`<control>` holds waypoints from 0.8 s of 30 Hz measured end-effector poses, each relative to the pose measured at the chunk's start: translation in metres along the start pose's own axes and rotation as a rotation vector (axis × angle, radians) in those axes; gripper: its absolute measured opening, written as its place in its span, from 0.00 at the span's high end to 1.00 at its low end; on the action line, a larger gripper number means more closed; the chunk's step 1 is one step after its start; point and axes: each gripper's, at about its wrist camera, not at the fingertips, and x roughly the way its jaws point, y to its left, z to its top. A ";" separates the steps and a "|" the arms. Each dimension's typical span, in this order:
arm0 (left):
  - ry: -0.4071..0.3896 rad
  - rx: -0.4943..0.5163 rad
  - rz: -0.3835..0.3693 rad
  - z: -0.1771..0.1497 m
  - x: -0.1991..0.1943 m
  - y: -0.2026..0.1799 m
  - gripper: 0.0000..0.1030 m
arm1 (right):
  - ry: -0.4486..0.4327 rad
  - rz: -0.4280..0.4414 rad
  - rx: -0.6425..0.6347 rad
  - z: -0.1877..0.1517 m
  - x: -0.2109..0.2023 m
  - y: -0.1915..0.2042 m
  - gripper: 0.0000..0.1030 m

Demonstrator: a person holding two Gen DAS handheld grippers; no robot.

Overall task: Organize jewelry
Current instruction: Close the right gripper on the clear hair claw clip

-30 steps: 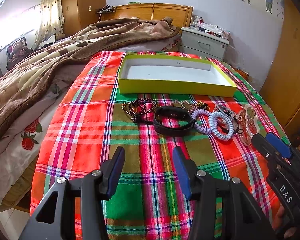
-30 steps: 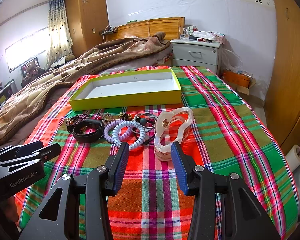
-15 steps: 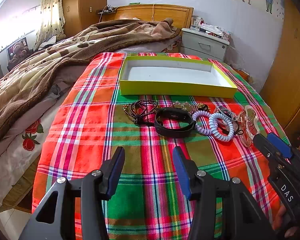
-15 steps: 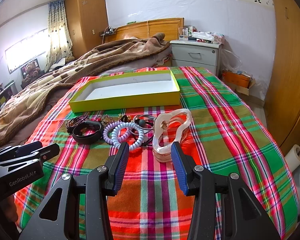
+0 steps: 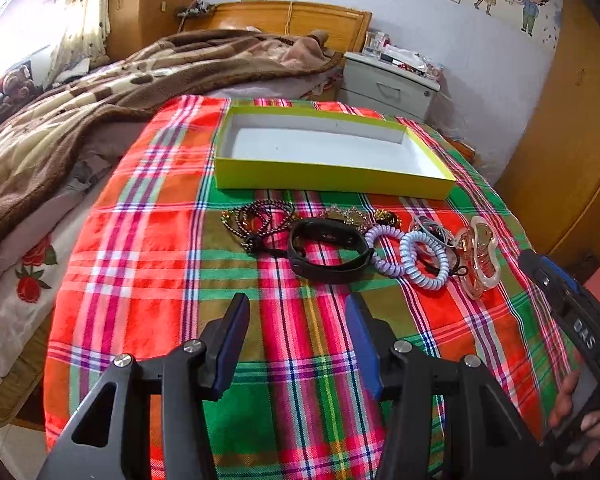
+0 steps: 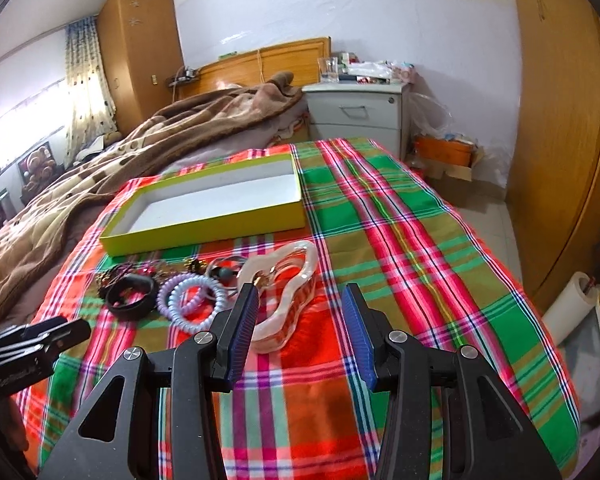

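Note:
An empty yellow-green box with a white inside lies on the plaid cloth. In front of it runs a row of jewelry: beaded bracelets, a black band, two spiral hair ties and a clear pinkish hair clip. My left gripper hangs open over bare cloth, short of the black band. My right gripper is open, and the clip's near end shows between its fingers, close to the left finger, with no pad pressing on it.
A brown blanket covers the bed to the left and behind the box. A white nightstand and a wooden wardrobe stand at the right. The bed's right edge drops to a tiled floor with a paper roll.
The right gripper has shifted and rolled, so the clear clip now sits nearer and further left, between its fingers. The left gripper has hardly moved. Both stay open.

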 end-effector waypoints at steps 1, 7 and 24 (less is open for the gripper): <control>0.006 -0.004 -0.008 0.001 0.002 0.001 0.50 | 0.008 0.006 0.005 0.002 0.004 -0.001 0.57; 0.026 -0.011 -0.044 0.007 0.006 0.005 0.50 | 0.077 0.017 0.021 0.013 0.031 0.001 0.57; 0.087 -0.036 -0.077 0.018 0.020 0.018 0.50 | 0.175 -0.016 0.018 0.015 0.059 -0.001 0.80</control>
